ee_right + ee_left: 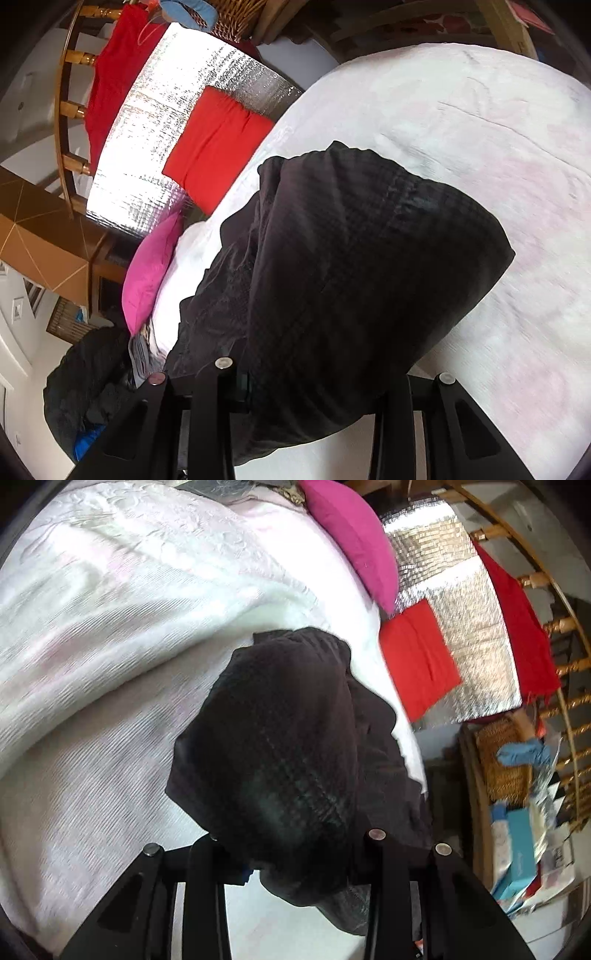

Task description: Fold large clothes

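Observation:
A large black garment (pixel 288 731) hangs bunched from my left gripper (pixel 295 853), which is shut on it and holds it above a white bedspread (pixel 110 664). The cloth drapes over the fingers and hides their tips. In the right wrist view the same black garment (pixel 351 277) covers my right gripper (pixel 314 384), which is shut on it too, above the bedspread (pixel 498 147). The garment is lifted, with folds trailing toward the bed's edge.
A magenta pillow (pixel 354 542) lies at the bed's edge. A folded red cloth (pixel 417 657) rests on a silver foil mat (pixel 476 635), with a darker red cloth (pixel 521 627) by wooden railings. A wicker basket (pixel 506 760) and boxes stand nearby. A dark pile (pixel 88 384) lies on the floor.

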The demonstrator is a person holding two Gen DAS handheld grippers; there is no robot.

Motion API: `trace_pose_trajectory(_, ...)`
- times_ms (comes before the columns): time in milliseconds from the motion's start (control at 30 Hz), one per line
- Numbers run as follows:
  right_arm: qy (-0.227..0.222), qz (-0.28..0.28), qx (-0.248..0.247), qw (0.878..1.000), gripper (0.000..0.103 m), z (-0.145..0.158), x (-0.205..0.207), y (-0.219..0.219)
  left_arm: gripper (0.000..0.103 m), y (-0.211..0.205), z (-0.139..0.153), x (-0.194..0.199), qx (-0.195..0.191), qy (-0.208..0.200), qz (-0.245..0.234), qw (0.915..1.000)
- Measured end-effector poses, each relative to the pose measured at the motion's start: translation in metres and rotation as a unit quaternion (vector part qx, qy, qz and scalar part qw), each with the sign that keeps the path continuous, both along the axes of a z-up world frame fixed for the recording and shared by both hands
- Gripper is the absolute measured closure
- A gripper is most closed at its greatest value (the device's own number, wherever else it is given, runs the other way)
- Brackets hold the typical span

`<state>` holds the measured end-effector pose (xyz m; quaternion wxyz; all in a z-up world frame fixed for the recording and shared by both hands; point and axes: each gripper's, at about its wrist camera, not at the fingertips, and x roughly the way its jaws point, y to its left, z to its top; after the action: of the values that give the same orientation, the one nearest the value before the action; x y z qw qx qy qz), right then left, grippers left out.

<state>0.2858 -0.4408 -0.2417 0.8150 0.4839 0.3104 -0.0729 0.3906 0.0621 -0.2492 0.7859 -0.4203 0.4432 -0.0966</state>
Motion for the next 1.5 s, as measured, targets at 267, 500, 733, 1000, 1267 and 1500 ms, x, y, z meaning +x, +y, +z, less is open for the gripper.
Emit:
trace_pose_trajectory(267,0.051,0.043,0.024,0.997,0.041,-0.014,-0.015,-0.011,0.034,0.018,-0.004,-0.017,0.029,0.064,-0.028,0.9971)
trace_pose_trajectory(500,0.055,0.146,-0.026,0.987,0.033,0.044,-0.042,-0.013,0.024,0.040,0.066,-0.037,0.135,0.000,-0.024,0.9905)
trace_pose_trajectory(733,0.007,0.128,-0.153,0.980,0.025,0.108,0.024,-0.036,0.012,0.021,0.077,0.066,0.252,0.006,-0.013,0.9676)
trace_pose_trajectory(1000,0.105,0.145,-0.199,0.964,0.025,0.074,0.183,-0.061,0.013,0.009,0.018,0.121,0.206,0.064,-0.059,0.9747)
trace_pose_trajectory(1267,0.209,0.212,-0.249,0.922,0.080,0.022,0.269,-0.051,0.072,-0.014,0.017,0.130,0.245,0.043,-0.088,0.9645)
trace_pose_trajectory(1500,0.153,0.167,-0.312,0.923,0.089,0.062,0.259,-0.046,0.081,-0.010,0.030,0.128,0.233,0.007,-0.060,0.9707)
